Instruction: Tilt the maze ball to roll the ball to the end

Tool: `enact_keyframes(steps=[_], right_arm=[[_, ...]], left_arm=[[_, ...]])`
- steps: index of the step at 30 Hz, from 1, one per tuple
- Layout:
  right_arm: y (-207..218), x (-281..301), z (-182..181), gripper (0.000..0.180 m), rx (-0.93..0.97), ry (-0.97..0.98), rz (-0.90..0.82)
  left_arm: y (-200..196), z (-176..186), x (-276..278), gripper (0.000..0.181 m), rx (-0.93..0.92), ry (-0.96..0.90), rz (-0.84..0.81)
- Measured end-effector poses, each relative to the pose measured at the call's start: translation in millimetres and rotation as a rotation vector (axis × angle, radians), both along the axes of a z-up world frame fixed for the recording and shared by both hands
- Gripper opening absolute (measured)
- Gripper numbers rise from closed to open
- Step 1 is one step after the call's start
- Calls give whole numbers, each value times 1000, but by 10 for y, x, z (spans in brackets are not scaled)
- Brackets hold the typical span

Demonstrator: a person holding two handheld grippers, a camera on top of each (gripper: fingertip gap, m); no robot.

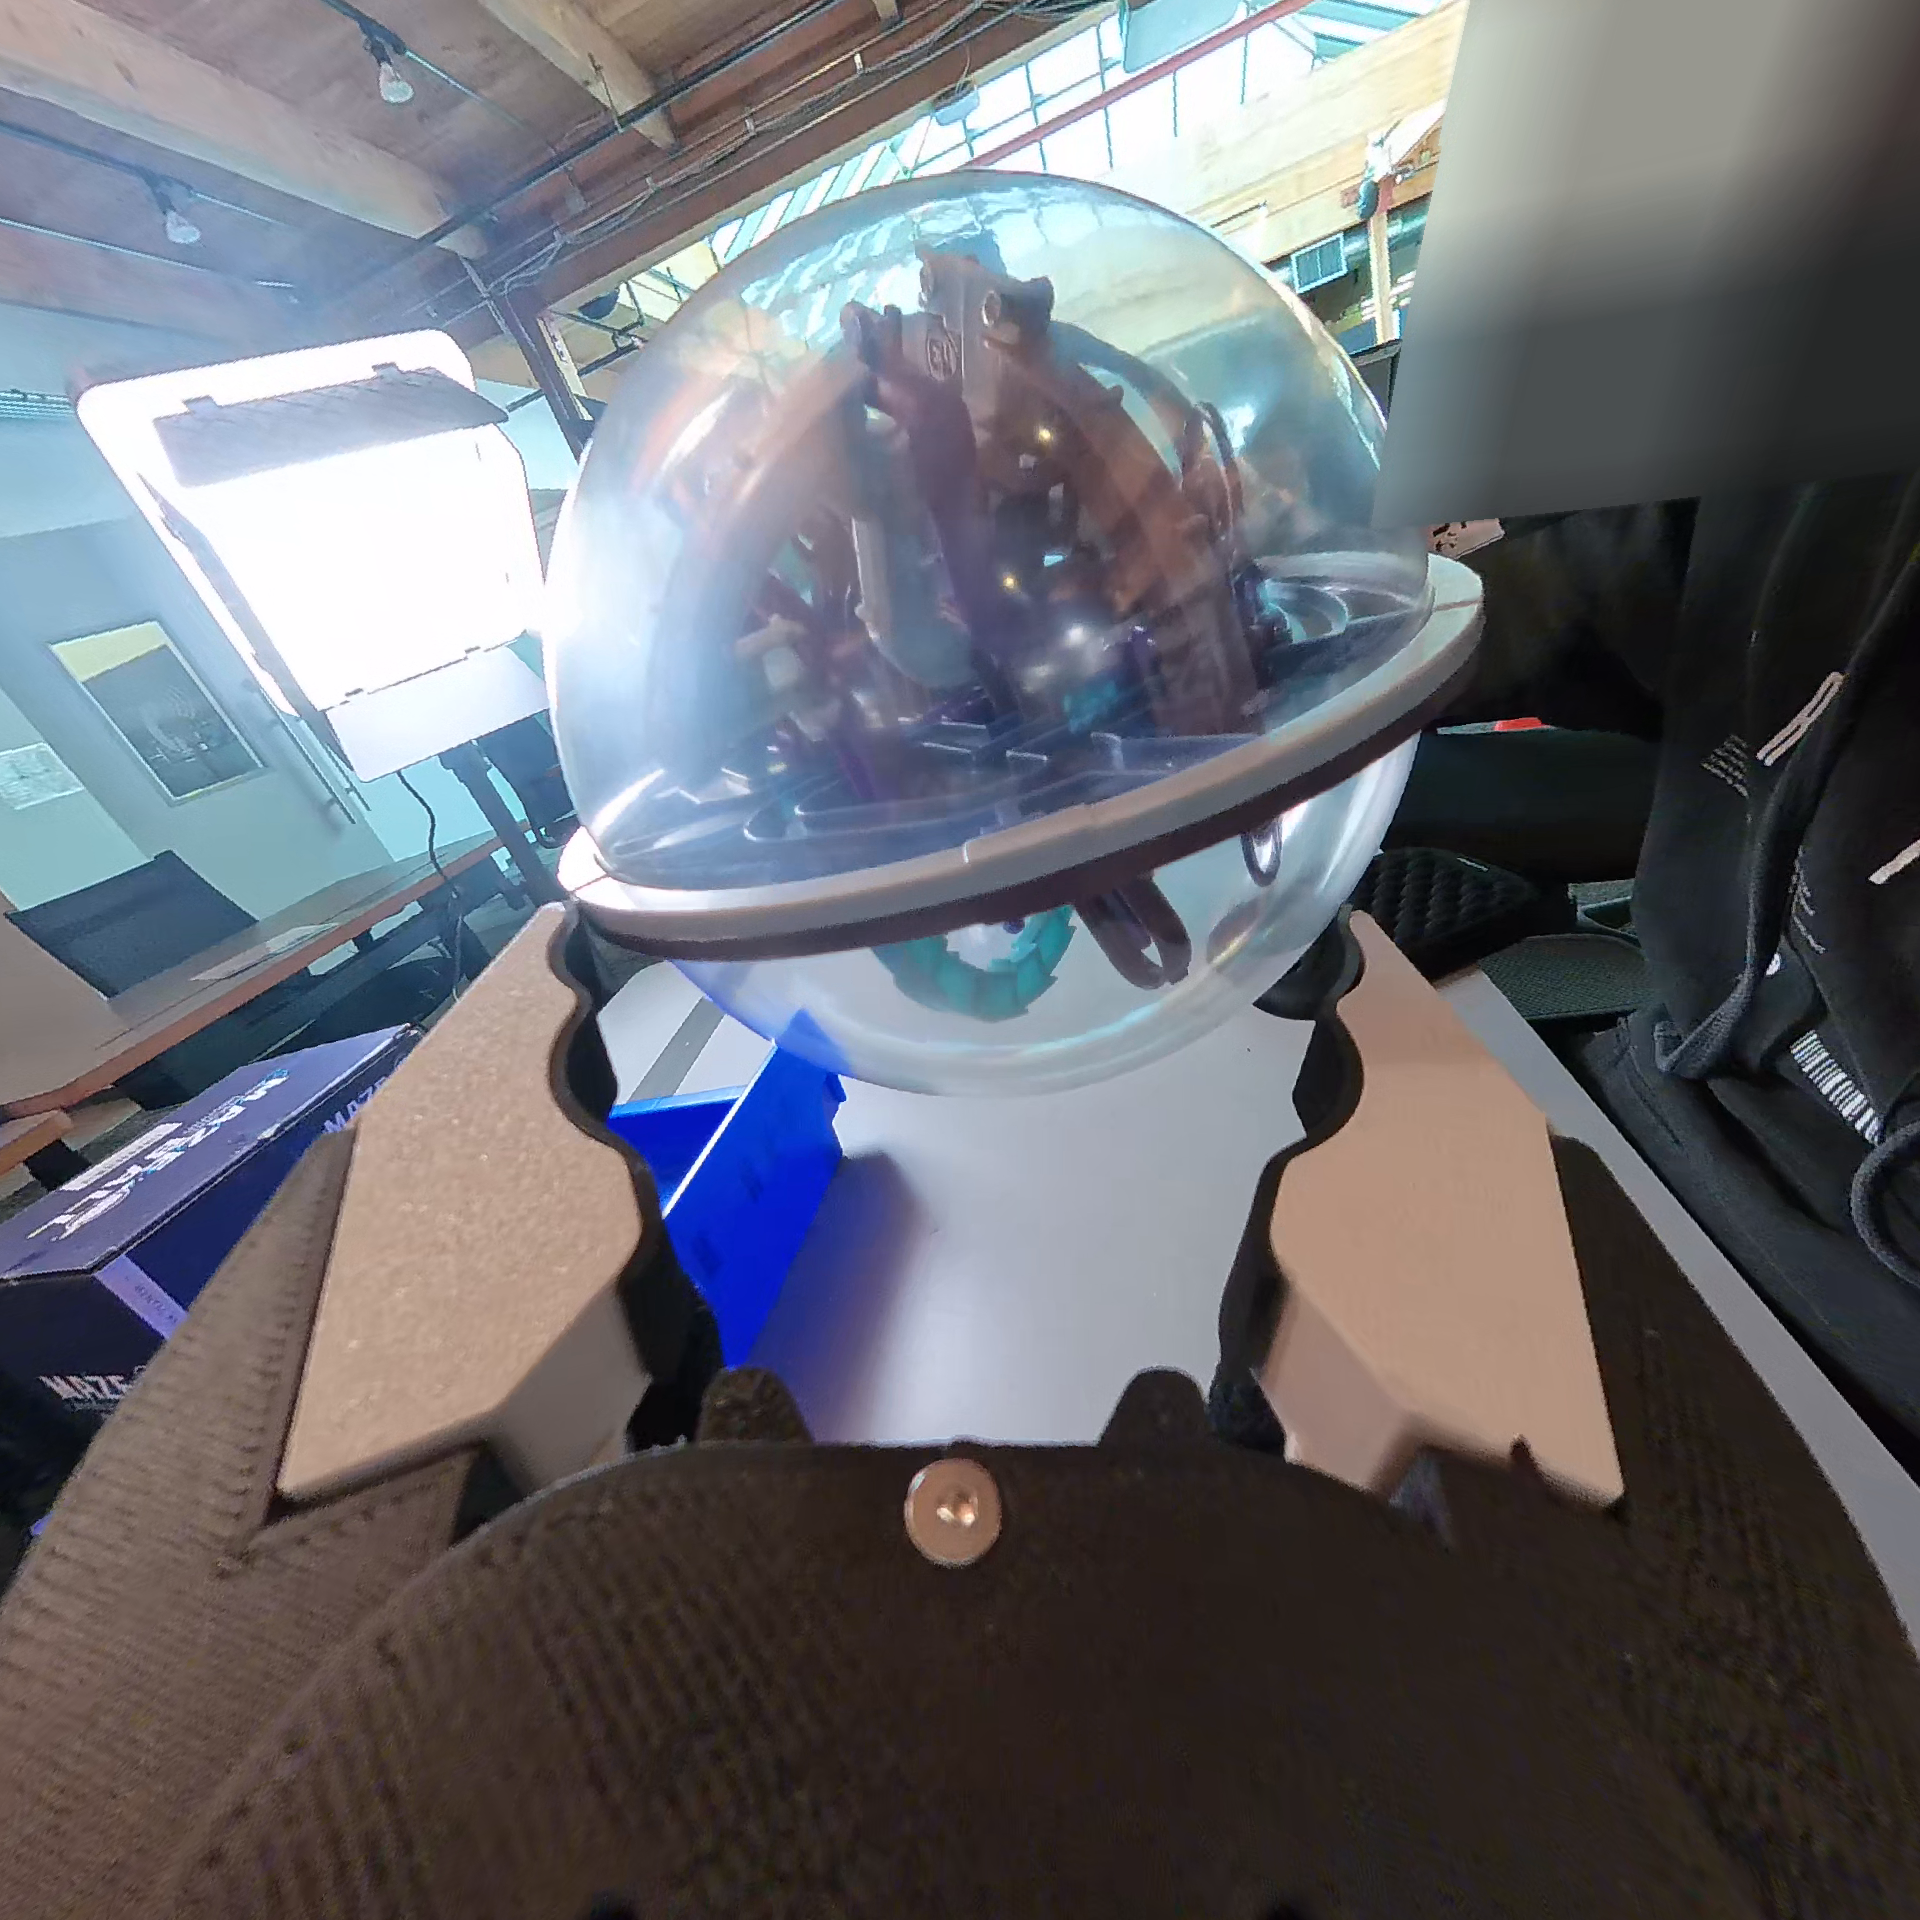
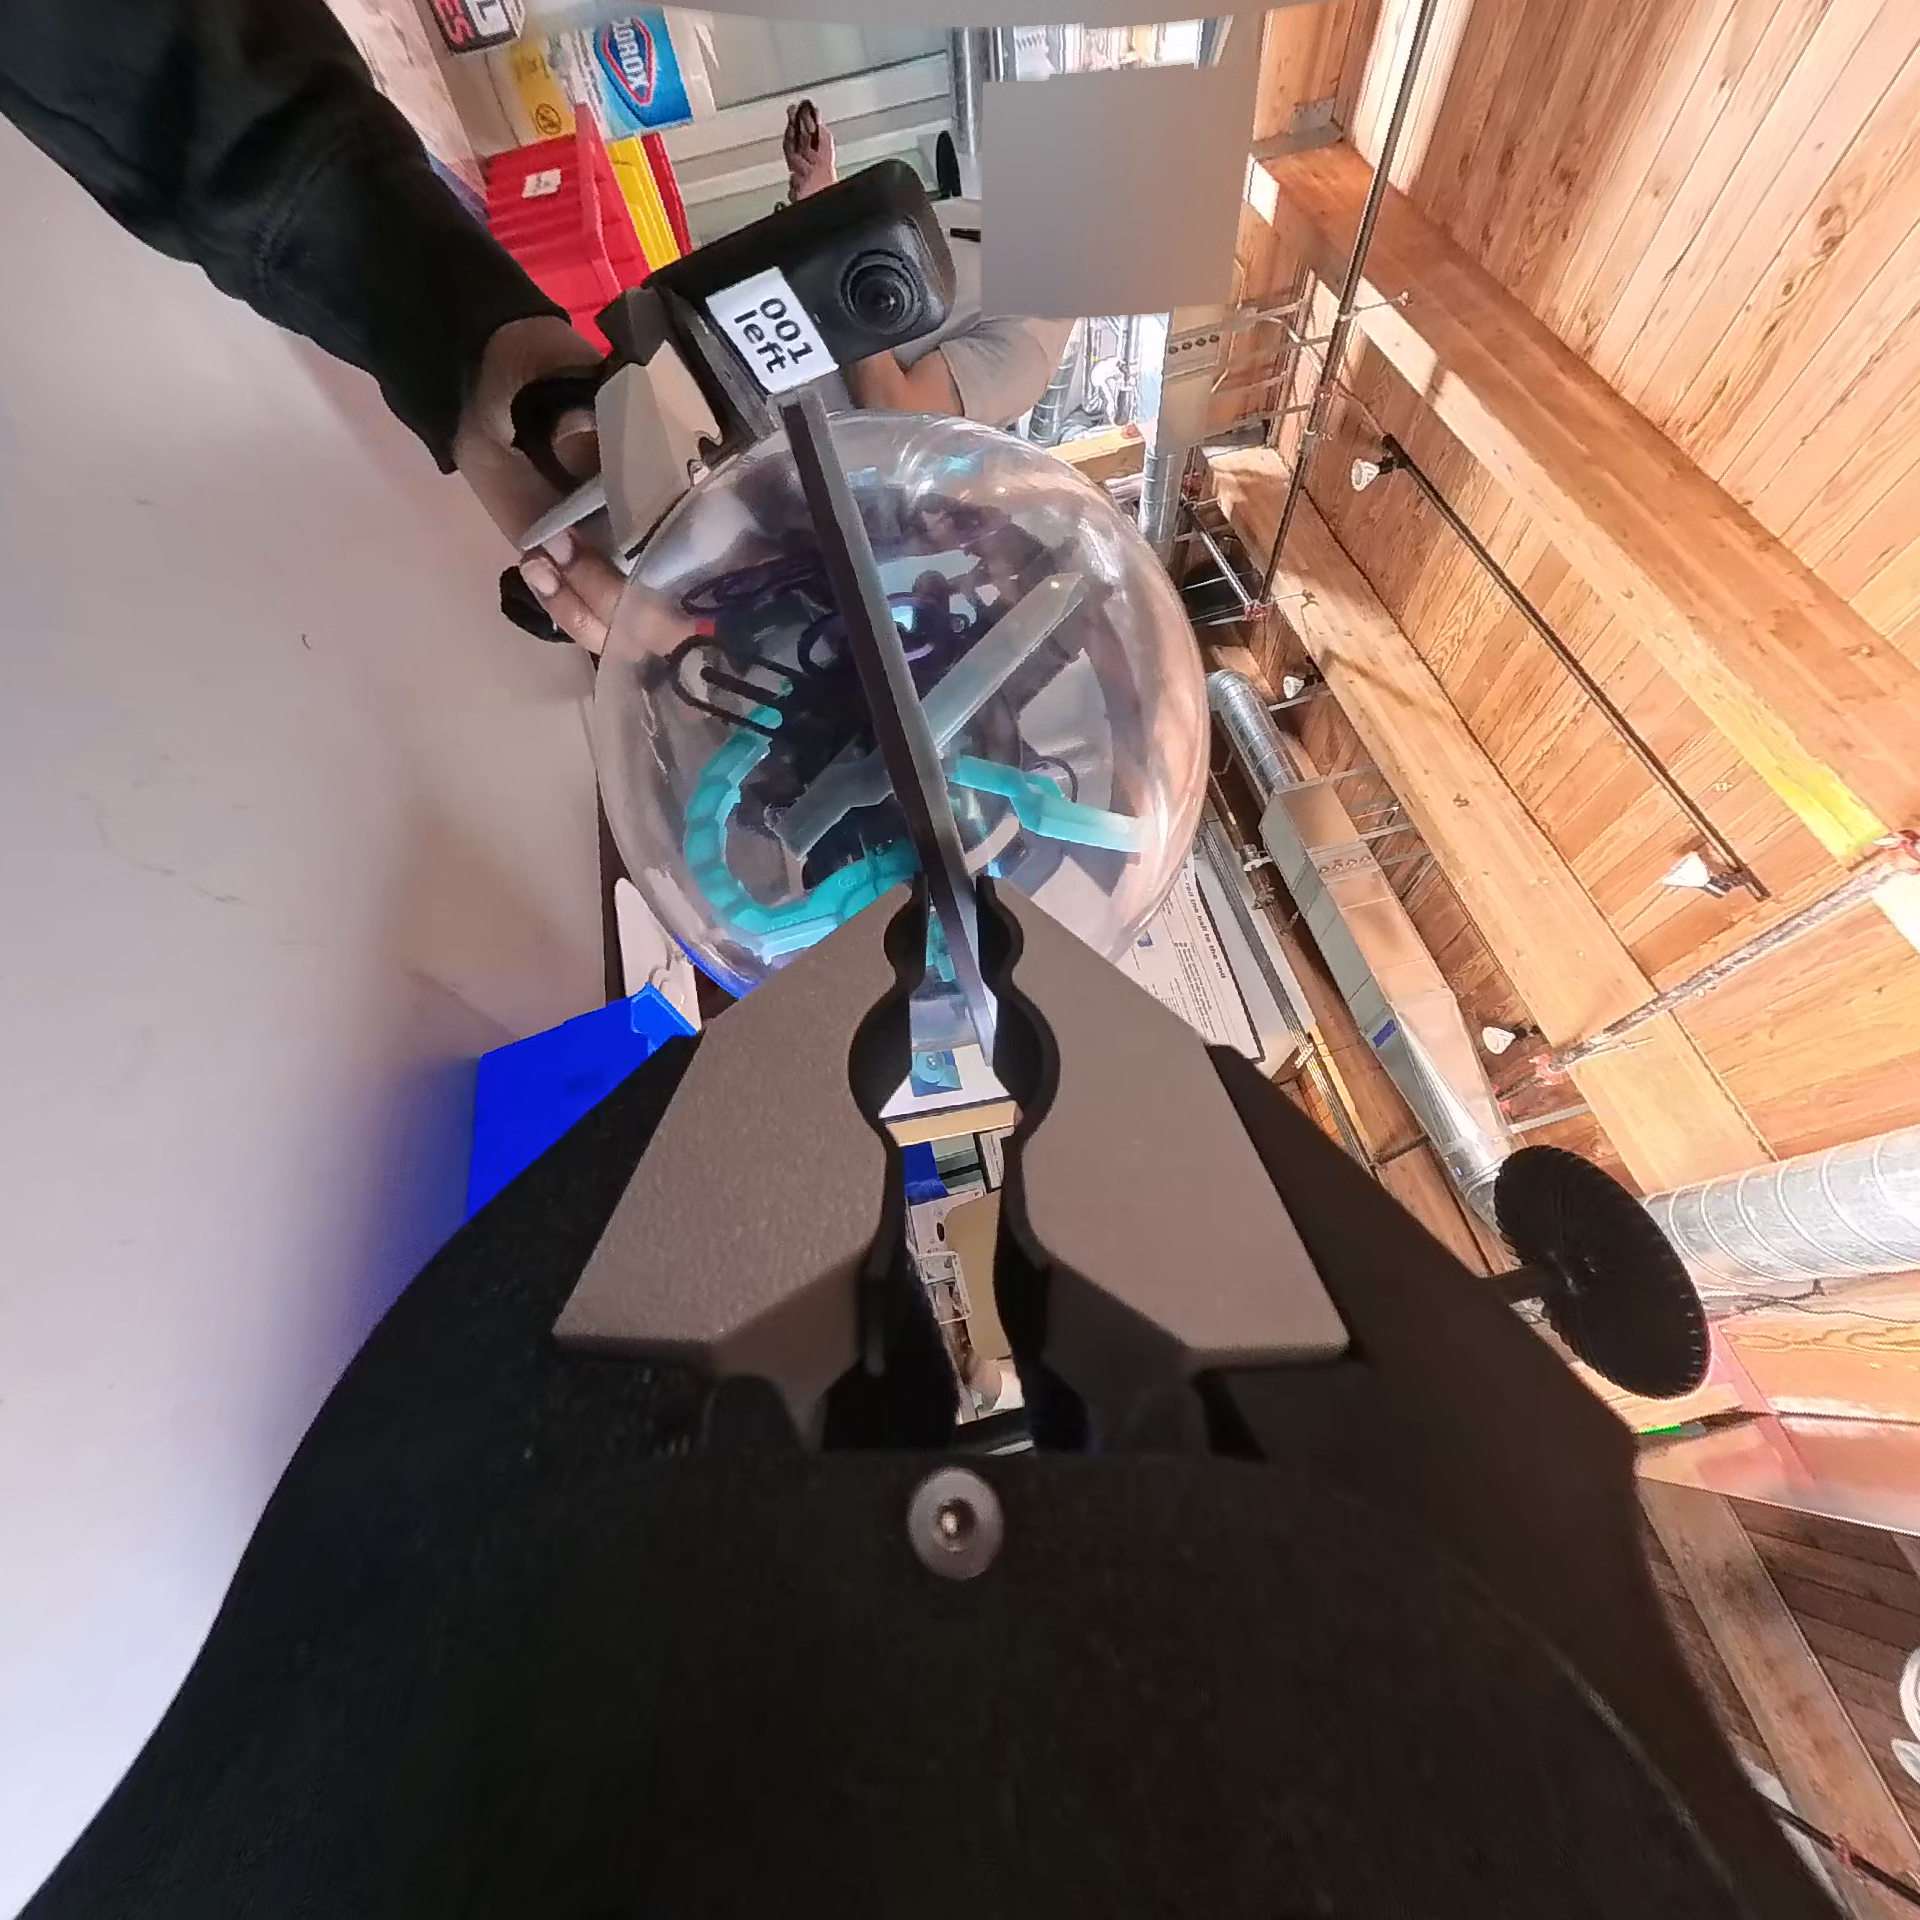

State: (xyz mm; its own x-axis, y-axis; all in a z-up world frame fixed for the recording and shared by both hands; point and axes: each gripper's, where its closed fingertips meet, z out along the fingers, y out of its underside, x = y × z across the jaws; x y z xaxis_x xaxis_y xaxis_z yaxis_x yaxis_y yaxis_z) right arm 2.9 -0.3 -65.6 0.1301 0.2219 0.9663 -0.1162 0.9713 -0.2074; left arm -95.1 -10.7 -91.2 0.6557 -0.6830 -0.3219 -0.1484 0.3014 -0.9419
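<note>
The maze ball is a clear sphere with a grey rim around its middle and brown, purple and teal tracks inside. It hangs above the table, tilted. My left gripper is spread wide, its fingertips pressing against the lower half and the rim. My right gripper is shut on the ball's rim, seen edge-on in the right wrist view. The left gripper also shows there behind the maze ball, held by a hand. I cannot pick out the small ball inside.
A blue stand sits on the white table below the sphere and also shows in the right wrist view. A dark purple box lies at the left. A person in a dark hoodie stands close on the right.
</note>
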Motion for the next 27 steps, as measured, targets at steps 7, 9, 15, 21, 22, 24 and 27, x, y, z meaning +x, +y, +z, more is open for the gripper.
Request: enact_keyframes(steps=[7, 9, 15, 21, 22, 24, 27], right_arm=[[42, -5, 129, 6, -27, 15, 6], [50, -1, 235, 6, -32, 27, 12], [83, 1, 642, 6, -49, 65, 39], [90, -14, 1140, 7, -89, 93, 73], [84, -17, 1226, 6, -94, 96, 78], [74, -27, 1381, 7, -102, 96, 86], [51, -39, 1569, 7, -115, 98, 100]], left_arm=[[25, 115, -7, 135, -5, -11, 4], [26, 218, -3, 134, 8, -10, 9], [17, 672, -5, 135, 36, -4, 19], [12, 1180, -24, 134, 54, 5, 28], [8, 1265, -27, 134, 53, 8, 29], [-4, 1428, -38, 134, 50, 12, 31], [-33, 1648, -51, 134, 51, 5, 23]])
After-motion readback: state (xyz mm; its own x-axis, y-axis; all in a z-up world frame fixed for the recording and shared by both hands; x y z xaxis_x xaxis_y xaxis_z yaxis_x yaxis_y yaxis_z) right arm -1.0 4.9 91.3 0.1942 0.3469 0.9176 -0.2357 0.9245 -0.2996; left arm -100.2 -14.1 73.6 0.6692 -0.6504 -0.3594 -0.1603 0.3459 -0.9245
